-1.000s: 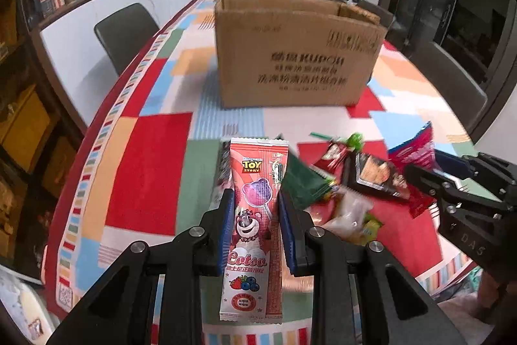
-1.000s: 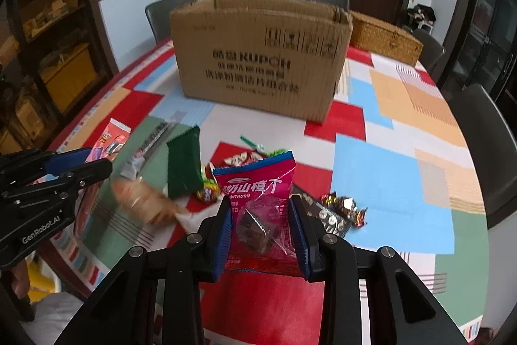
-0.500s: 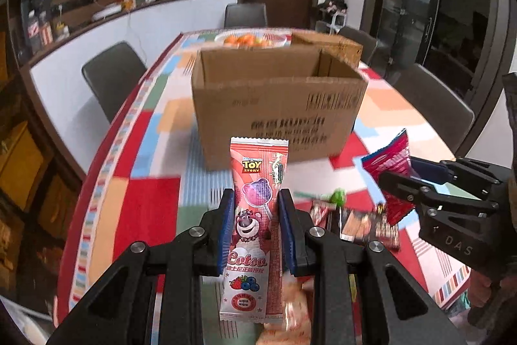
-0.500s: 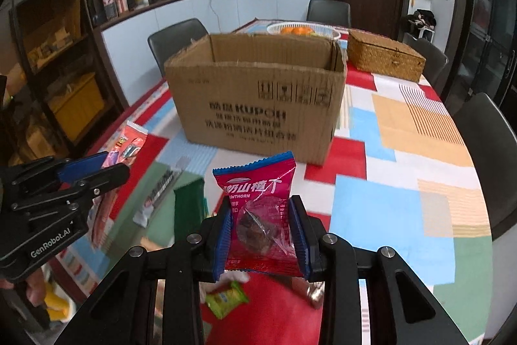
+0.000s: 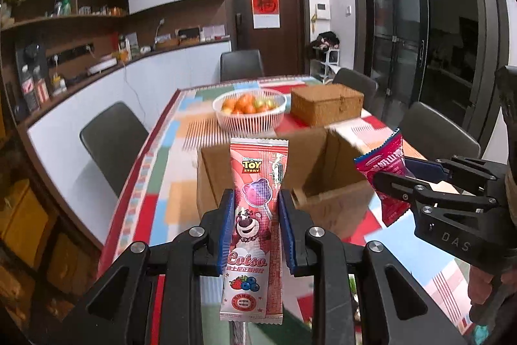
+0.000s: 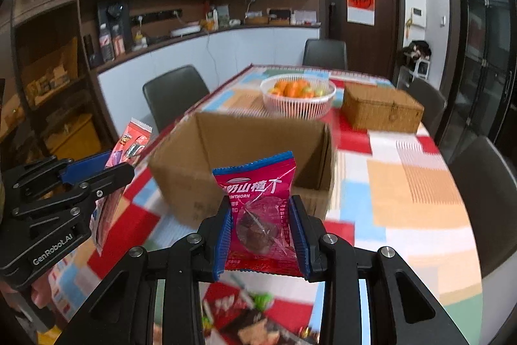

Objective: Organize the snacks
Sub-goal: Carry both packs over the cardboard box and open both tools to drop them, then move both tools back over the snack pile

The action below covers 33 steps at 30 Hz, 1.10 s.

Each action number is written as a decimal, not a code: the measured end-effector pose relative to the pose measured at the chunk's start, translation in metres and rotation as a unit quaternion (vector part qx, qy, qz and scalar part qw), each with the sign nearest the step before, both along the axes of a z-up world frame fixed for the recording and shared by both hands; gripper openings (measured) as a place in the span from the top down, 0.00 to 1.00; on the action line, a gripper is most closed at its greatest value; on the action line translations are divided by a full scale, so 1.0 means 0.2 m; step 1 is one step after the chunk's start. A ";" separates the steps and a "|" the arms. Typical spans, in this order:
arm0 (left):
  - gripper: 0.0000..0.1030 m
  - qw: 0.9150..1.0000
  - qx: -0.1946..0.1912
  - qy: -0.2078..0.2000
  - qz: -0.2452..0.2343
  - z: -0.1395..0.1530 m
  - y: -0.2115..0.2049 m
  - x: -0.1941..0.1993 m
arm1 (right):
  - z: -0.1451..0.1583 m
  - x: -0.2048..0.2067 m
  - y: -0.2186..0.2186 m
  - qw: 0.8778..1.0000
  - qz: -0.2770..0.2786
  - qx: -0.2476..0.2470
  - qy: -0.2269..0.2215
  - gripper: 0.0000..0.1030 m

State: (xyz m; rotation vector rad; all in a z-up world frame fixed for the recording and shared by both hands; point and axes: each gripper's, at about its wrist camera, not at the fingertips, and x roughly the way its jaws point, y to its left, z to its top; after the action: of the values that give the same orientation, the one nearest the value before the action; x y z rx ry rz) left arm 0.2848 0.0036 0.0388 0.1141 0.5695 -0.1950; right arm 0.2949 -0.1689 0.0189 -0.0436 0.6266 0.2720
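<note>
Item one: left gripper, blue-padded jaws clenched on a tall pink lollipop packet printed with a bear and "Toy Story" lettering; packet stood upright between the pads, its top edge rising well above them and its lower end hanging below. Item two: right gripper, jaws likewise clenched, grasping a magenta hawthorn candy packet with a blue serrated top edge and a clear window showing a dark sweet. Both packets were held in the air on the near side of an open cardboard box, which stood on the table with its flaps up and its opening visible from above; contents of the box could not be made out. In the left wrist view the right gripper appeared at the right edge with the hawthorn packet beside the box rim; in the right wrist view the left gripper appeared at the left edge with the lollipop packet near the box's left corner. Table covering: patchwork cloth in red, blue, orange, green and white. Beyond the box: a white fruit basket and a wicker box, side by side. Loose snack wrappers, blurred, lay on the cloth below the right gripper.
</note>
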 end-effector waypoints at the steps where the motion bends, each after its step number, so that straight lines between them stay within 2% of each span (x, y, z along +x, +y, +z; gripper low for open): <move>1: 0.74 1.000 -0.002 -0.004 -0.002 0.02 0.00 0.03 | 0.02 0.03 0.00 1.000 0.000 0.001 -0.004 0.66; 7: 0.74 1.000 0.001 -0.024 -0.012 0.17 -0.01 0.21 | 0.13 0.22 0.01 1.000 0.002 0.011 -0.012 0.66; 11: 0.74 1.000 -0.007 -0.022 -0.011 0.20 0.00 0.35 | 0.16 0.37 0.02 1.000 0.004 0.017 0.000 0.66; 15: 0.73 1.000 -0.015 0.010 -0.007 0.14 0.01 0.53 | 0.14 0.49 0.03 0.999 0.003 0.024 0.024 0.66; 18: 0.73 0.998 -0.019 0.053 -0.009 0.05 0.00 0.65 | 0.10 0.56 0.04 0.999 0.001 0.022 0.041 0.66; 22: 0.72 0.996 -0.014 0.085 -0.005 -0.06 -0.02 0.71 | 0.02 0.63 0.06 0.998 0.005 0.019 0.064 0.66; 25: 0.55 0.995 -0.013 0.097 0.000 -0.11 -0.02 0.71 | -0.02 0.64 0.08 0.997 0.006 0.012 0.071 0.65; 26: 0.47 0.996 -0.014 0.092 0.004 -0.11 -0.01 0.69 | -0.02 0.64 0.08 0.997 0.007 0.011 0.070 0.61; 27: 0.43 0.997 -0.011 0.082 0.009 -0.10 -0.01 0.66 | -0.03 0.64 0.09 0.997 0.006 0.007 0.071 0.56; 28: 0.43 0.997 -0.006 0.073 0.012 -0.09 0.00 0.63 | -0.03 0.63 0.08 0.998 0.001 0.004 0.070 0.49; 33: 0.36 0.999 0.015 0.046 0.016 -0.02 0.02 0.42 | 0.01 0.50 0.06 0.999 -0.001 0.002 0.044 0.48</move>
State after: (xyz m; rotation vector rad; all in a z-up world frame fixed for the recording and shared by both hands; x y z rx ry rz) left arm 0.3681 0.0067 0.0343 0.1255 0.6648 -0.1607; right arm 0.3943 -0.1562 0.0203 -0.0275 0.7145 0.2732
